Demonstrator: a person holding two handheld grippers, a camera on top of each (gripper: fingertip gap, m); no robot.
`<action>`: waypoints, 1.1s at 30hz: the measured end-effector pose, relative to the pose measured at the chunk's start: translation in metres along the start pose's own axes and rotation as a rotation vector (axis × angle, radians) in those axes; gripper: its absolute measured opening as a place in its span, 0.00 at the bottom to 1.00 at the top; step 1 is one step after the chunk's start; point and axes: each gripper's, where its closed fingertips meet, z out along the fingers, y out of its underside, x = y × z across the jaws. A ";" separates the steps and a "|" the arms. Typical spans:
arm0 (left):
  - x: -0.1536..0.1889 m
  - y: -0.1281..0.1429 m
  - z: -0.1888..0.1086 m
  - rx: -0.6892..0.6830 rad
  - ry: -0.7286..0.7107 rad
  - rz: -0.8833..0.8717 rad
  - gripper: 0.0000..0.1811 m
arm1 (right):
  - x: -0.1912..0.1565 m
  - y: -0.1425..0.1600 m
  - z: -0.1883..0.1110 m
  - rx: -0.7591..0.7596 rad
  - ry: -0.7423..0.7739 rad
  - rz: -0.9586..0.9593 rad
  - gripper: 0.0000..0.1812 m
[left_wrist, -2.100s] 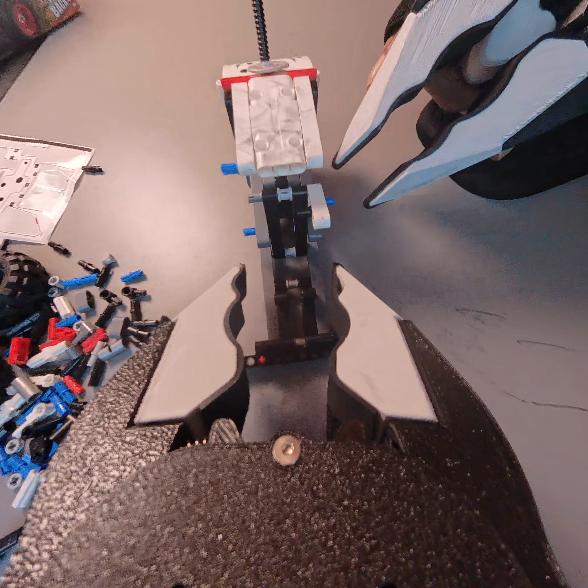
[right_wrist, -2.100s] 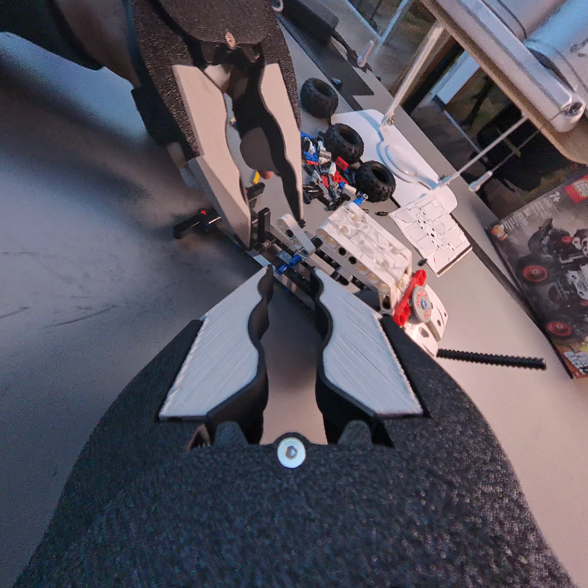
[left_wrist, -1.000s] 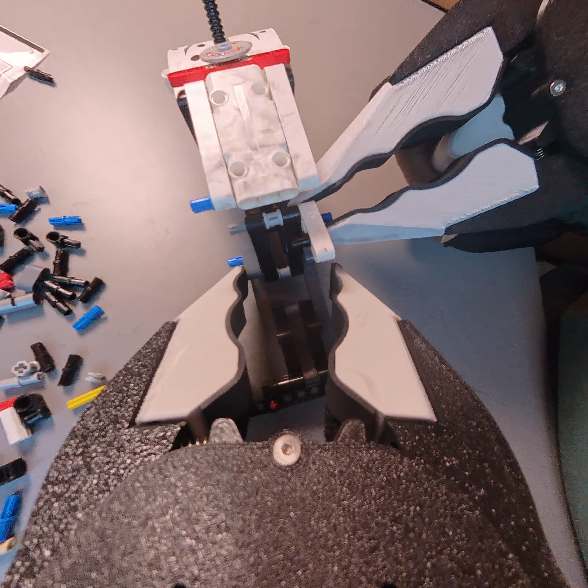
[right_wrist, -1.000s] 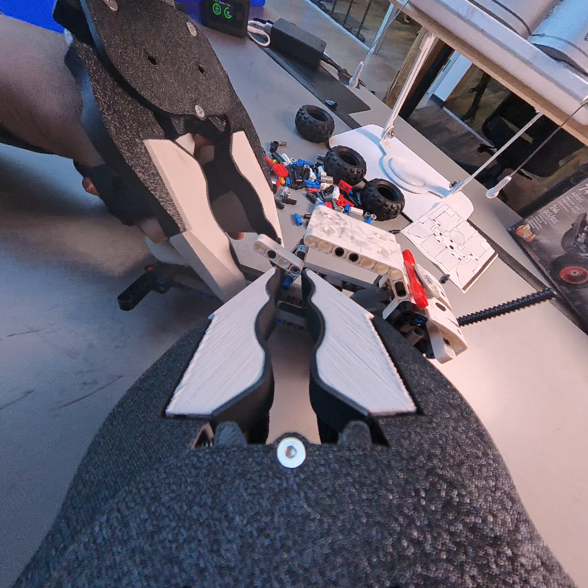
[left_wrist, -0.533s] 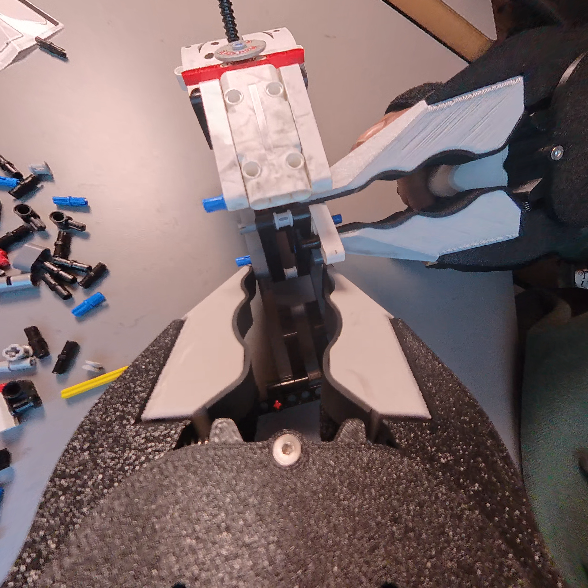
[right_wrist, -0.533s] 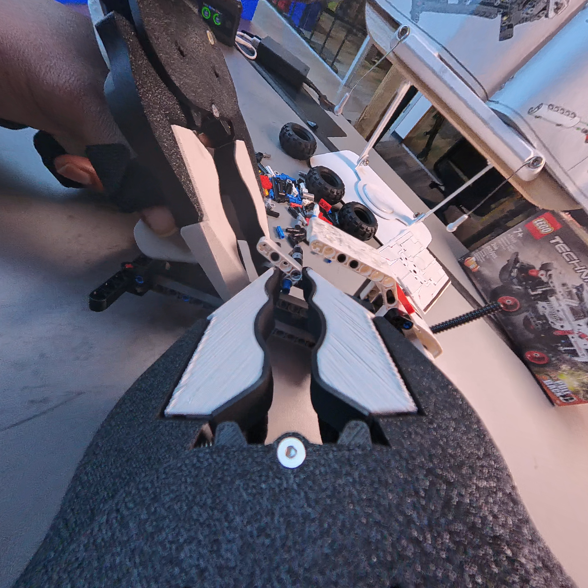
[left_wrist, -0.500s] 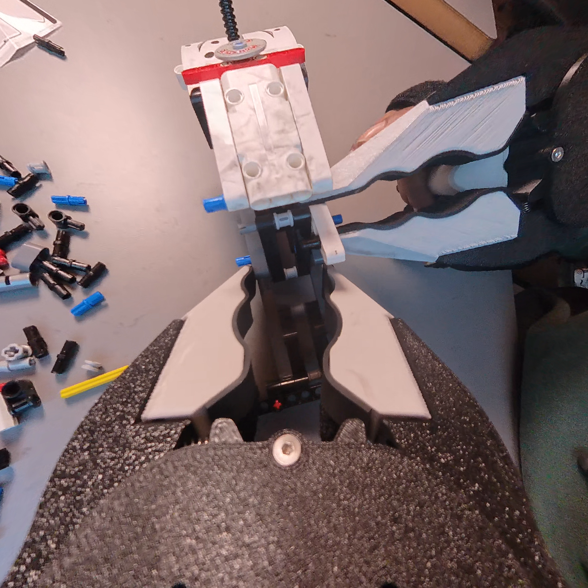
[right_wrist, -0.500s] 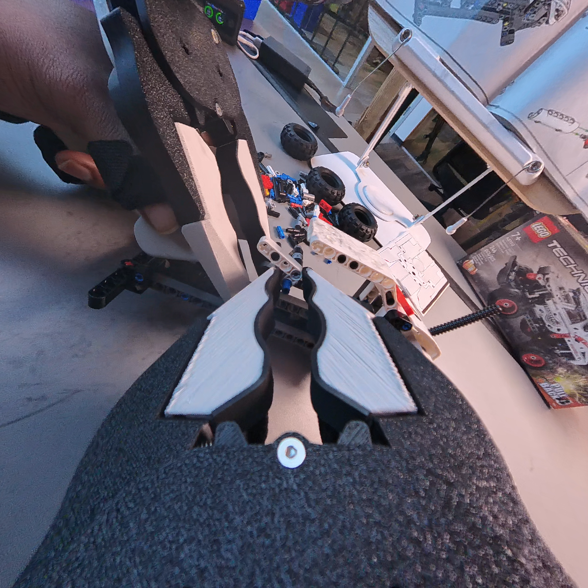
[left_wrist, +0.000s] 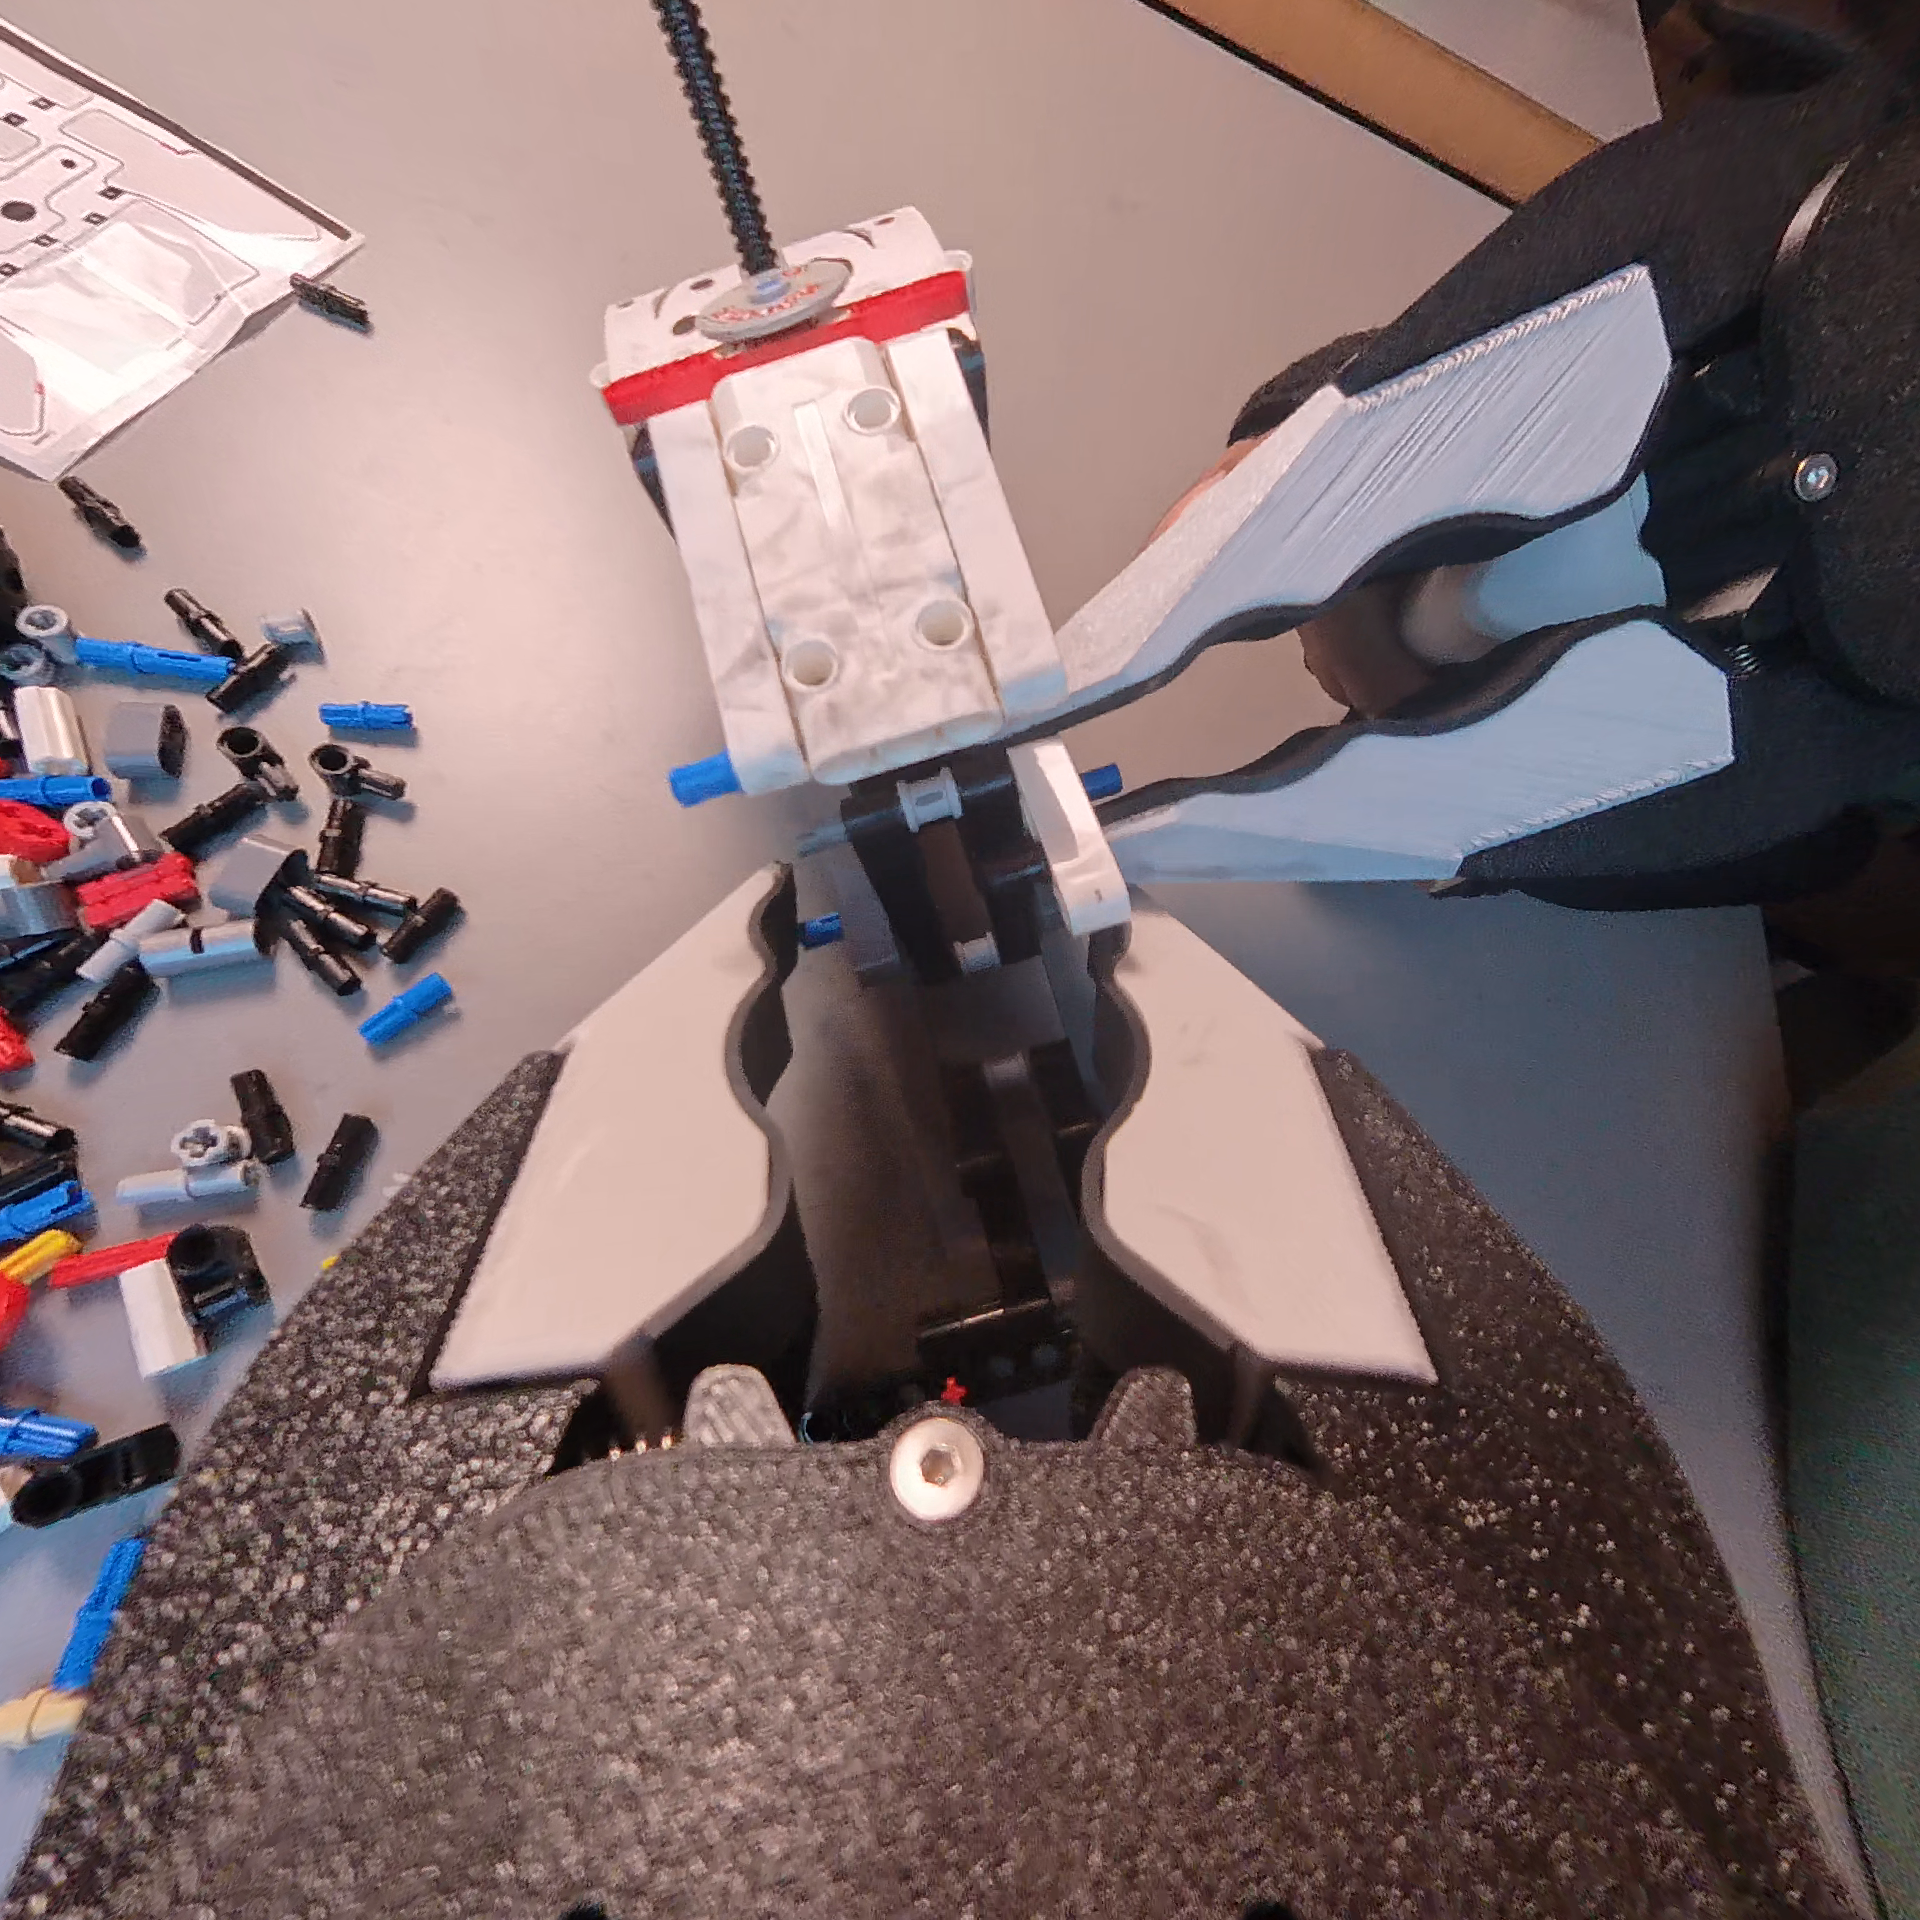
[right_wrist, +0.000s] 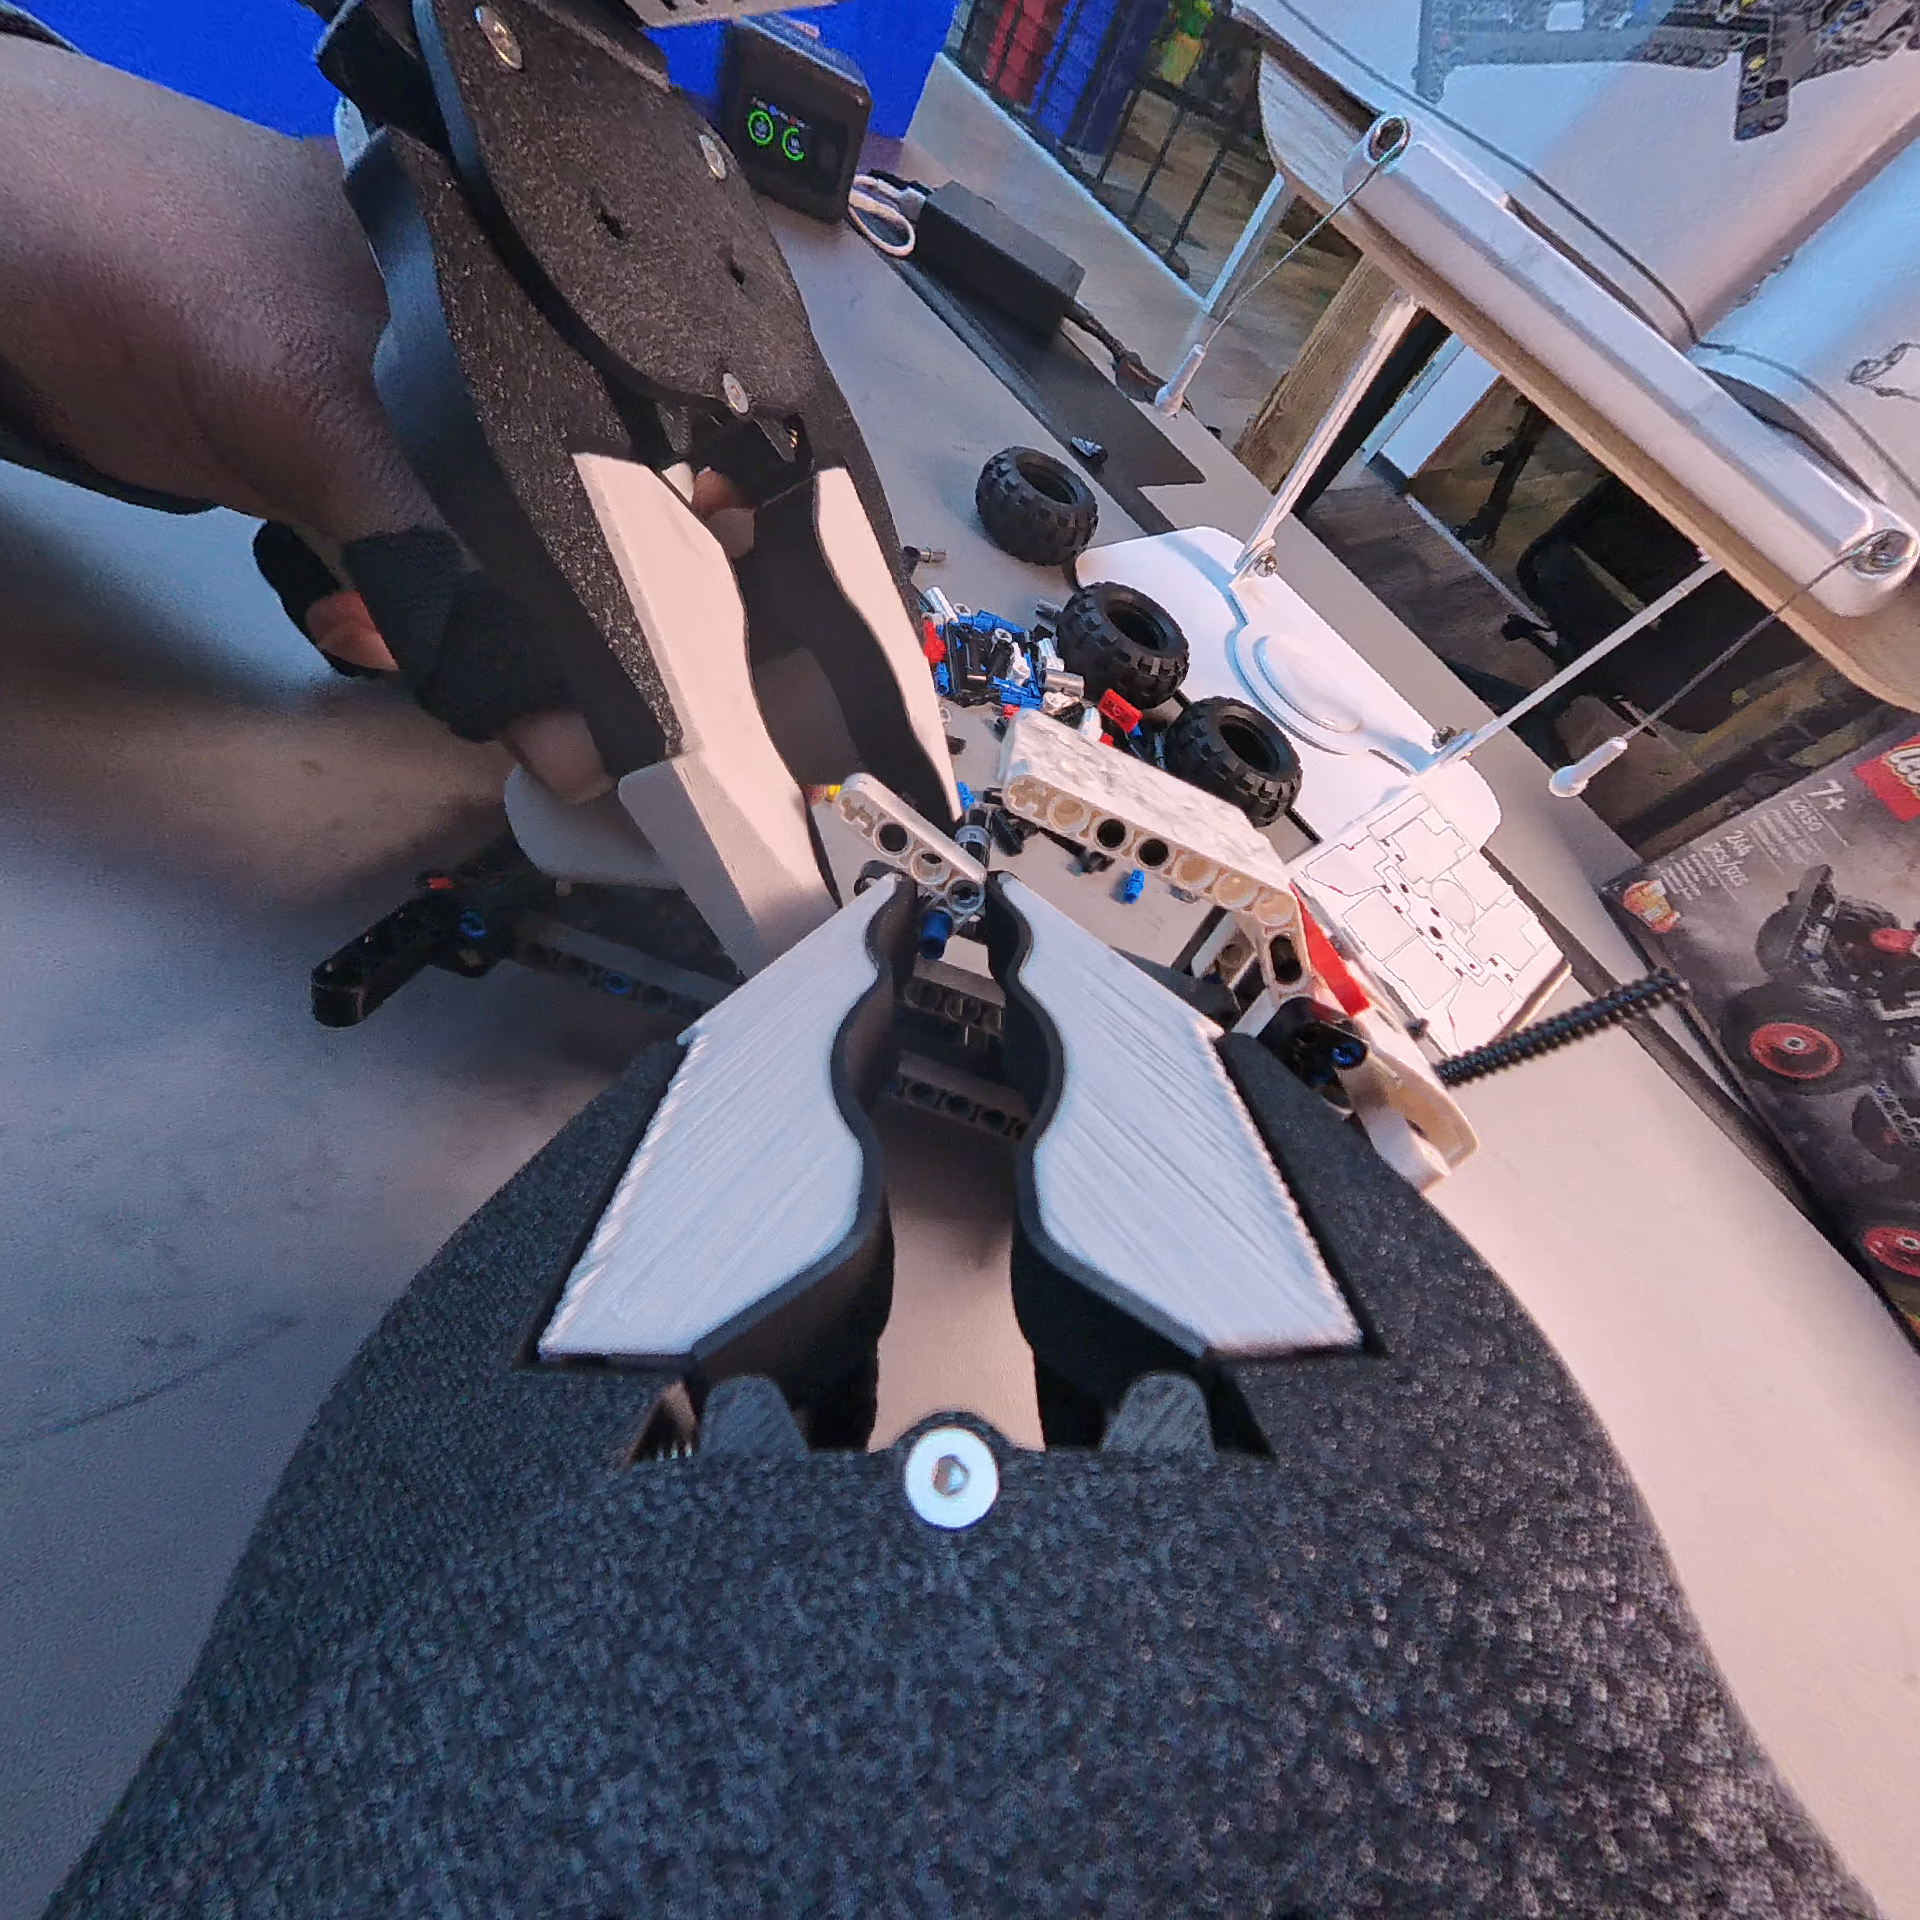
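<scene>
The left tool (left_wrist: 940, 997) was clenched around the black frame of the half-built toy truck (left_wrist: 852, 561) above the grey worktop (left_wrist: 1403, 1091), while the right tool (right_wrist: 940, 914) pinched its small white beam (right_wrist: 909, 847).

Setting: hobby or lab workbench for toy-brick model assembly.

Grey tabletop (left_wrist: 1455, 1091) carries a scatter of small loose plastic pins and connectors (left_wrist: 208, 831), three knobbly black tyres (right_wrist: 1122, 629), a peeled sticker sheet (right_wrist: 1429, 920) and a printed kit box (right_wrist: 1808, 956). At the far edge: a white lamp base (right_wrist: 1299, 665), a power adapter (right_wrist: 997, 255) and a black device with green indicator lights (right_wrist: 795, 135). Shelving stands behind.
</scene>
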 end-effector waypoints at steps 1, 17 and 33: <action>0.000 0.000 0.000 -0.003 -0.006 0.010 0.31 | 0.000 0.000 0.000 0.001 0.004 -0.010 0.06; 0.000 0.001 0.001 -0.015 0.018 0.011 0.30 | 0.000 0.002 -0.003 -0.025 0.031 0.008 0.06; -0.002 0.001 0.005 -0.038 0.004 0.032 0.30 | 0.001 0.008 -0.006 -0.059 0.024 0.080 0.05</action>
